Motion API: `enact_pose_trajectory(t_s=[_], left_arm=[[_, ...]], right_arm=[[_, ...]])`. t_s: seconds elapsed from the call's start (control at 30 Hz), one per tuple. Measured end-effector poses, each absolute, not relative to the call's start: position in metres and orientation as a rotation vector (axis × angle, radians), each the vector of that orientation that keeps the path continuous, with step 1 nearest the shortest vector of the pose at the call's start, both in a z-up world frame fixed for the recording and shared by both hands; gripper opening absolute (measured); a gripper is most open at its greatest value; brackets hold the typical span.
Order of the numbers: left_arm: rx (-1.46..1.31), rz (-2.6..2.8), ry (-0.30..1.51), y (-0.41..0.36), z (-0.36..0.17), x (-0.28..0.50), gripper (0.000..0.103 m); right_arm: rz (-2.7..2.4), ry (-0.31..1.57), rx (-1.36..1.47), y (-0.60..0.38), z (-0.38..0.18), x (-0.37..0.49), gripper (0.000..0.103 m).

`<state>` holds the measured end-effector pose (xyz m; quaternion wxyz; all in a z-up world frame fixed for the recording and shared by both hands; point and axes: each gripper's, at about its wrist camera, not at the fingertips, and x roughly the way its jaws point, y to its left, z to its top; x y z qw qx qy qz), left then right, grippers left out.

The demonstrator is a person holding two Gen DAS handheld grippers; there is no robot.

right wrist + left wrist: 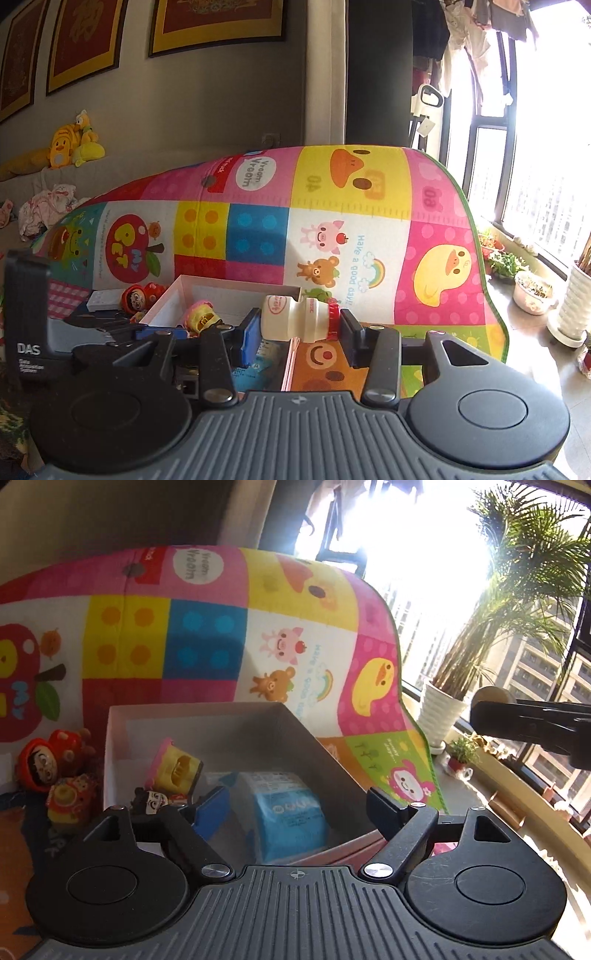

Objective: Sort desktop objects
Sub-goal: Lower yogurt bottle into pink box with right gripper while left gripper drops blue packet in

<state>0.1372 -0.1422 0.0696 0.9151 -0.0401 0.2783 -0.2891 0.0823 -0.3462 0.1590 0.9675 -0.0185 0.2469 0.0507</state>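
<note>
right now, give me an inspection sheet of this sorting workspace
surface: colourful play mat under everything, its far part curving up behind the box
job's things: white box holds a blue packet and a yellow toy; small white bottle with red cap lies sideways in the right grip
clutter: red dolls left of the box
grippers: left hand-held gripper open above the box, nothing between its pads; right hand-held gripper shut on the bottle
cables: nothing seen
surroundings: bright window, potted palm, framed pictures, yellow plush toys
</note>
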Motion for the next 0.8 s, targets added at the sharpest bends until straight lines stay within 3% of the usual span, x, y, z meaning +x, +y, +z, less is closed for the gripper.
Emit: enact_pose_trajectory(t_s=[0.23, 0.43, 0.7, 0.8], left_arm=[[0.11, -0.463, 0.469, -0.087, 0.07, 0.071, 0.095], [0.05, -0.279, 0.501, -0.024, 0.056, 0.047, 0.096], [0.007, -0.083, 0.452, 0.033, 0.048, 0.038, 0.099], [-0.049, -0.007, 0.446, 0.045, 0.044, 0.045, 0.1]], right_arm=[[0.159, 0.682, 0.003, -0.31, 0.131, 0.179, 0.043], [0.144, 0.811, 0.079, -0.295, 0.103, 0.255, 0.043], [0.155, 0.81, -0.007, -0.265, 0.116, 0.248, 0.045], [0.224, 0.809, -0.051, -0.227, 0.123, 0.245, 0.054]])
